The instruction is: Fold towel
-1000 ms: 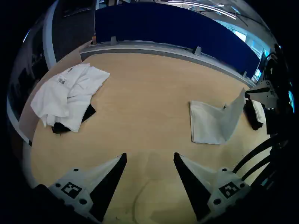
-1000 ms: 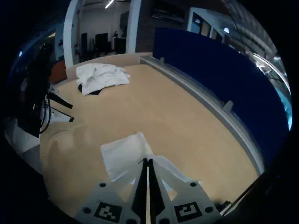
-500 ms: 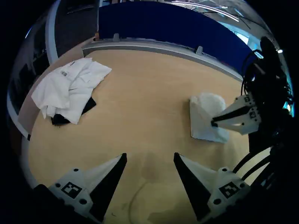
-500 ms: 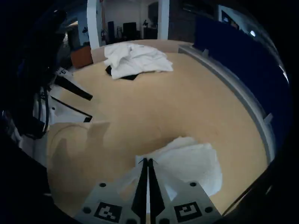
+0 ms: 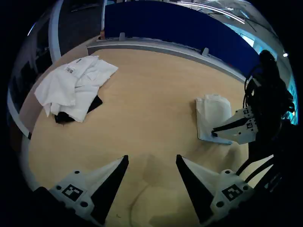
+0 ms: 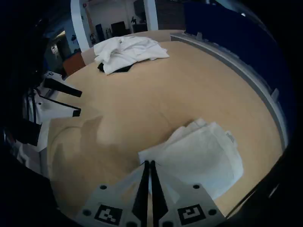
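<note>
Pale wooden table [image 5: 151,94] fronting blue partition [image 5: 170,22]. Flat before partition's right end: folded white cloth towel [image 5: 214,113]. Fingers pinched together on its corner farthest from partition: right gripper [image 6: 149,166]. Fingers spread wide, empty: left gripper [image 5: 151,159].

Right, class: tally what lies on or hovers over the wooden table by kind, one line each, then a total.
folded white fabric towel: 1
crumpled white cloth heap: 1
black fabric item under that heap: 1
black-fingered tools: 2 (left tool, right tool)
Total: 5

No legible text or numbers.
</note>
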A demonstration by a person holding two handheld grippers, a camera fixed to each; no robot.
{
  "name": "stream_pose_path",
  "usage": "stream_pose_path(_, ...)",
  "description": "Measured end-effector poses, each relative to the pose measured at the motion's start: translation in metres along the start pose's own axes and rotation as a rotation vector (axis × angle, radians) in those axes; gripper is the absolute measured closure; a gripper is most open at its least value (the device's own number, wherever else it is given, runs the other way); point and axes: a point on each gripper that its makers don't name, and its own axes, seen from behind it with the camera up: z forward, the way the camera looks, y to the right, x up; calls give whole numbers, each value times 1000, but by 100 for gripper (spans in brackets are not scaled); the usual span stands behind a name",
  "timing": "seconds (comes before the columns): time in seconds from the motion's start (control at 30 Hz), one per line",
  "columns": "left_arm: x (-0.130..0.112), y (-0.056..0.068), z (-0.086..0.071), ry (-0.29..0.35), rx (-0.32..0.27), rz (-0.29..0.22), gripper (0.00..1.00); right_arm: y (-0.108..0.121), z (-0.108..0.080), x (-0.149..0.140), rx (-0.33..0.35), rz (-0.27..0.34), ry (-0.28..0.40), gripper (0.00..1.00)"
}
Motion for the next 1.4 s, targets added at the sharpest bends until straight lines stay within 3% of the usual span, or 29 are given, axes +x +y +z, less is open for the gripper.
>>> stream_pose_path(0.13, 2, -1, -1, 3, 2, 4, 7, 1, -3, 5, -8, 2, 21, 85)
stream_pose_path(0.2, 2, 0, -1, 4, 2, 5, 7, 0, -4, 7, -7, 3, 30, 71)
stream_pose_path(0.27, 3, 0, -2, 4, 1, 7, 7, 0, -6, 8, -6, 4, 35, 49)
stream_pose_path(0.33, 3, 1, -2, 5, 1, 8, 7, 0, -7, 9, -8, 2, 40, 37)
stream_pose_path(0.77, 0, -5, -6, 6, 9, 7, 7, 3, -30, 8, -52, 14, 96, 3)
stream_pose_path(1.4, -17, -20, -27, 0, 16, 25, 7, 19, -74, -45, -148, 103, 90, 2)
